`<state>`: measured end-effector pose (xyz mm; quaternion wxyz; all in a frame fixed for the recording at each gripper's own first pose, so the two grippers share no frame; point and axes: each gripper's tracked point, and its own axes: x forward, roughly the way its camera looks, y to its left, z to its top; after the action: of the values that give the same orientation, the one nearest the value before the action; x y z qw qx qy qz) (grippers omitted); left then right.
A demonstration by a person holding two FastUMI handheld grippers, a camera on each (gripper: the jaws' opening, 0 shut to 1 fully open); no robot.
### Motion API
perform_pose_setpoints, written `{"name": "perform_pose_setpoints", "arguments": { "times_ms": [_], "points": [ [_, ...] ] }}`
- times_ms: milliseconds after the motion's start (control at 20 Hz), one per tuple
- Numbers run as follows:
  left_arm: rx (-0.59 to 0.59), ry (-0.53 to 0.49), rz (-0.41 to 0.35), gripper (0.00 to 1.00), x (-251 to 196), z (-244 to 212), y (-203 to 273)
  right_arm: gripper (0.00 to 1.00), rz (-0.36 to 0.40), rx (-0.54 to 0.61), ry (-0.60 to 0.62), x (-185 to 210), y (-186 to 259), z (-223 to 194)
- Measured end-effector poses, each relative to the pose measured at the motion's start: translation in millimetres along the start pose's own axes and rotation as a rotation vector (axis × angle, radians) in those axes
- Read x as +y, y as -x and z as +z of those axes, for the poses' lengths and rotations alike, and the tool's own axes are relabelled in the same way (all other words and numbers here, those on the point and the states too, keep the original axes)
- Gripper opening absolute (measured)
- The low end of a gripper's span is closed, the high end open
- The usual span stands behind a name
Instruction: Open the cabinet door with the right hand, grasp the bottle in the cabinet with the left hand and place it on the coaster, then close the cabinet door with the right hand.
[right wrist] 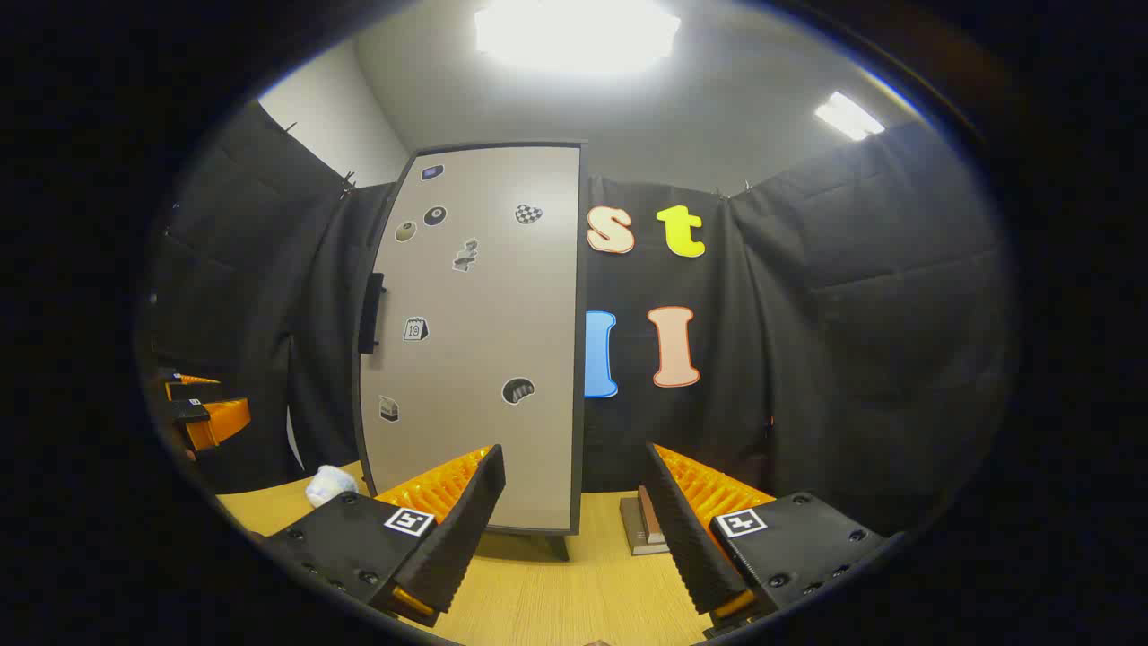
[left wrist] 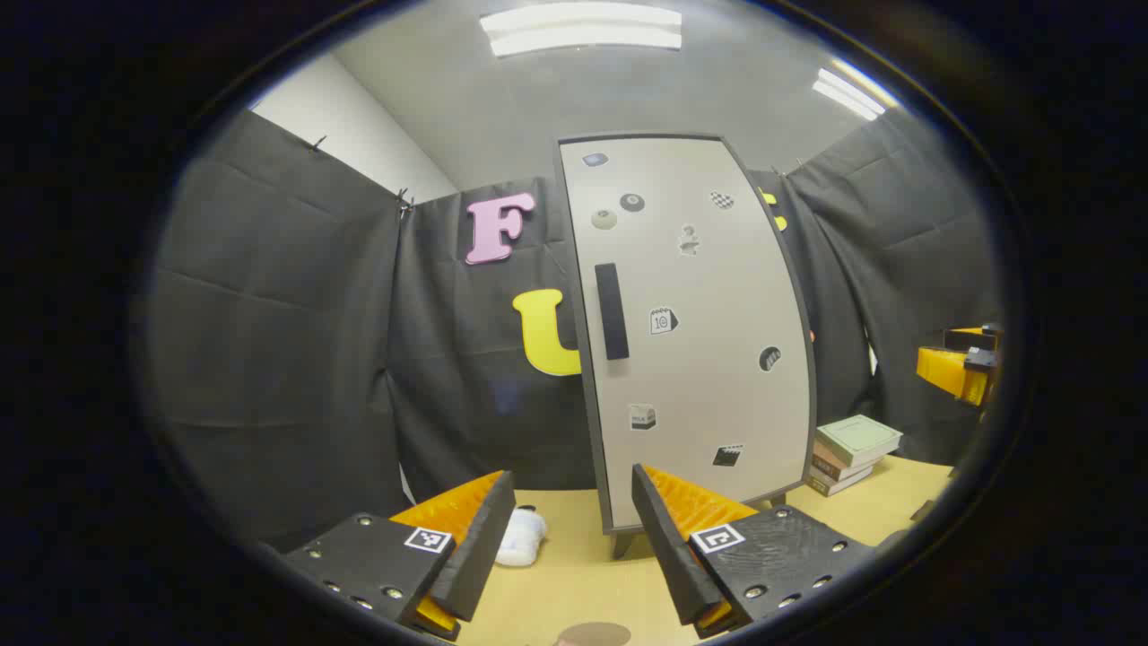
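In the left gripper view, a white wad (left wrist: 522,536) is lying on the table (left wrist: 574,574) at the lower left of centre, just beside the left finger of the left gripper (left wrist: 572,519), whose 2 fingers are standing wide apart and holding nothing. The cabinet (left wrist: 691,332) is filling the middle of the frame, its door shut, with a dark handle (left wrist: 612,311) near its left edge and small stickers dotted over the panel. A round brown coaster (left wrist: 592,635) is peeking in at the bottom centre, partly cut off. To the right of the cabinet, a stack of books (left wrist: 852,453) is resting on the table, and the right gripper (left wrist: 964,363) is showing at the far right edge. In the right gripper view, the left gripper (right wrist: 202,414) is showing at the far left edge, the wad (right wrist: 330,484) is lying at the lower left, and the cabinet (right wrist: 484,341) is standing left of centre with its door closed and handle (right wrist: 370,314) on the left edge. The right gripper (right wrist: 574,502) is gaping wide at the bottom, empty, with books (right wrist: 641,525) on the table (right wrist: 556,592) between its fingers. The bottle cannot be seen behind the shut door.
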<state>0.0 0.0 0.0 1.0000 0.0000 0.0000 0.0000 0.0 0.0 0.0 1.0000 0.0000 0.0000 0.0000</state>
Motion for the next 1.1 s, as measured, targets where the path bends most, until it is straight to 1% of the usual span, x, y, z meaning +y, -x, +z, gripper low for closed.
{"name": "perform_pose_setpoints", "arguments": {
  "times_ms": [100, 200, 300, 350, 950, 1100],
  "points": [
    [0.0, 0.0, 0.001, 0.8, -0.6, 0.5, -2.4, 0.97, 0.0, -0.001, -0.002, -1.8, -2.2, 0.1],
    [-0.003, 0.0, 0.001, 0.81, -1.1, 2.7, -2.5, 0.98, -0.001, -0.004, -0.003, -2.5, -0.7, 1.4],
    [-0.009, -0.002, 0.002, 0.8, -3.4, 5.2, -1.3, 0.98, -0.004, -0.006, -0.003, -5.7, -1.3, 1.9],
    [-0.013, -0.003, 0.002, 0.81, -4.5, 6.7, -1.3, 0.98, -0.006, -0.008, -0.003, -7.0, -1.3, 1.8],
    [-0.014, 0.0, 0.002, 0.81, -13.8, 7.5, -7.3, 0.97, -0.019, -0.004, -0.012, -18.2, -5.1, 1.0],
    [-0.015, -0.001, 0.006, 0.8, -17.9, 6.9, -6.9, 0.97, -0.018, -0.01, -0.019, -21.9, -6.6, 4.2]
  ]
}}
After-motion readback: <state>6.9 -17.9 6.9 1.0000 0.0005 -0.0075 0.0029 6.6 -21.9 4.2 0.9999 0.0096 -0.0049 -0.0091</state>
